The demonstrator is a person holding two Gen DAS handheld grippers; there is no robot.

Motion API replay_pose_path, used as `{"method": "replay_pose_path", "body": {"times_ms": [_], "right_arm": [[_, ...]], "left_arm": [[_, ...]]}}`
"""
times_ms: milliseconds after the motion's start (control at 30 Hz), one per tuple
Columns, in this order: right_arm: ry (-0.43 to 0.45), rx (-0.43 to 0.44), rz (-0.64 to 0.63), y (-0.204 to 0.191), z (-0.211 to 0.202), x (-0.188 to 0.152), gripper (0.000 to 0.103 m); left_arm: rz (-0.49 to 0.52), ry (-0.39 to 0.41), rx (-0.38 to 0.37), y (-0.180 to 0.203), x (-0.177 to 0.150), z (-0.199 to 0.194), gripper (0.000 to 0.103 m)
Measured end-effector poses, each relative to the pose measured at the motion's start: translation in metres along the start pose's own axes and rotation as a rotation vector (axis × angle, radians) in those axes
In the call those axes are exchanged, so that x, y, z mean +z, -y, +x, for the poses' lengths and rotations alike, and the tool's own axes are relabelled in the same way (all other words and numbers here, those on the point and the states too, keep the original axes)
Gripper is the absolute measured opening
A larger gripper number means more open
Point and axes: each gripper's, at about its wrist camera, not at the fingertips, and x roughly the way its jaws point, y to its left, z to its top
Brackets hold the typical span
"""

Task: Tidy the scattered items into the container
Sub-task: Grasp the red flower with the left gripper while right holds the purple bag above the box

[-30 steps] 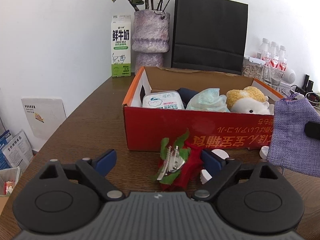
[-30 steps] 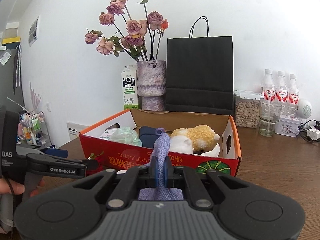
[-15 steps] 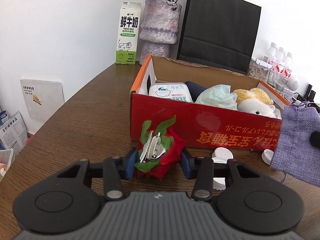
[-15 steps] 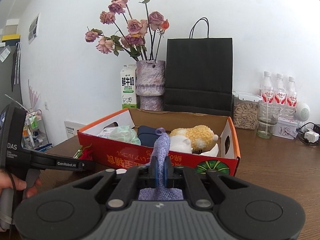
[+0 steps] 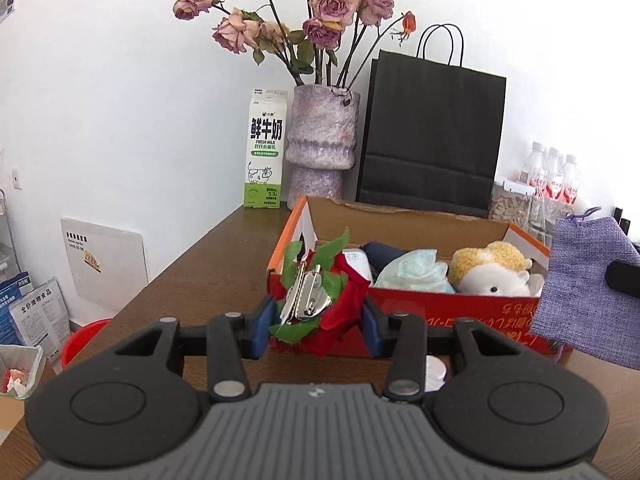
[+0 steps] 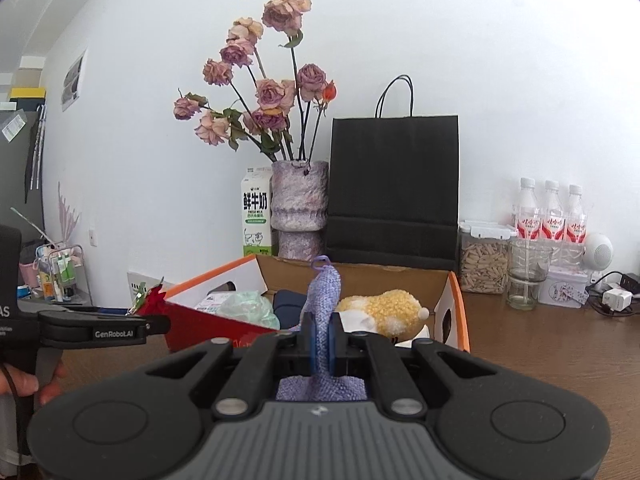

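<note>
My left gripper (image 5: 316, 326) is shut on a red rose clip (image 5: 320, 300) with green leaves and a metal clasp, held above the table before the near left corner of the red cardboard box (image 5: 440, 308). My right gripper (image 6: 322, 340) is shut on a purple woven pouch (image 6: 324, 300), held in the air before the box (image 6: 200, 312). The pouch shows at the right of the left wrist view (image 5: 584, 284). The box holds a plush toy (image 5: 492, 274), a crumpled pale blue bag (image 5: 416, 272), a dark item and a wipes pack.
Behind the box stand a milk carton (image 5: 266, 148), a vase of dried roses (image 5: 322, 136) and a black paper bag (image 5: 432, 132). Water bottles (image 6: 550, 216), a jar and a glass (image 6: 528, 276) stand at the right. White caps (image 5: 436, 368) lie on the table before the box.
My left gripper closed on the rose clip and lifted it off the table up to the level of the box rim. My right gripper rose slightly with the pouch.
</note>
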Motion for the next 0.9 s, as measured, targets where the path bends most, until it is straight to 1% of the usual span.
{"method": "replay_pose_path", "body": {"times_ms": [33, 133, 267, 367, 433, 567, 667, 767, 900], "right_arm": [[0.017, -0.004, -0.008, -0.001, -0.001, 0.002, 0.005], [0.060, -0.021, -0.020, -0.002, 0.001, 0.009, 0.005], [0.071, -0.039, 0.017, 0.001, 0.011, 0.020, 0.005], [0.090, -0.056, 0.033, 0.003, 0.022, 0.027, 0.005], [0.116, -0.059, 0.018, 0.002, 0.031, 0.033, 0.005], [0.138, -0.064, 0.010, 0.001, 0.057, 0.043, 0.005], [0.145, -0.080, 0.052, 0.004, 0.082, 0.045, 0.005], [0.136, -0.084, 0.093, 0.008, 0.104, 0.038, 0.005], [0.116, -0.060, 0.062, 0.011, 0.120, 0.027, 0.005]], "left_arm": [[-0.002, 0.010, -0.004, 0.004, 0.002, -0.001, 0.045], [0.039, 0.044, -0.016, 0.021, 0.010, -0.001, 0.045], [0.057, 0.085, -0.047, 0.043, 0.027, 0.005, 0.045], [0.075, 0.073, -0.051, 0.058, 0.039, 0.021, 0.046], [0.061, 0.076, -0.048, 0.065, 0.045, 0.032, 0.046], [0.021, 0.102, -0.024, 0.065, 0.048, 0.049, 0.046], [0.023, 0.098, -0.006, 0.062, 0.044, 0.064, 0.046], [0.032, 0.091, -0.003, 0.057, 0.043, 0.079, 0.046], [0.035, 0.097, -0.004, 0.054, 0.046, 0.091, 0.046]]}}
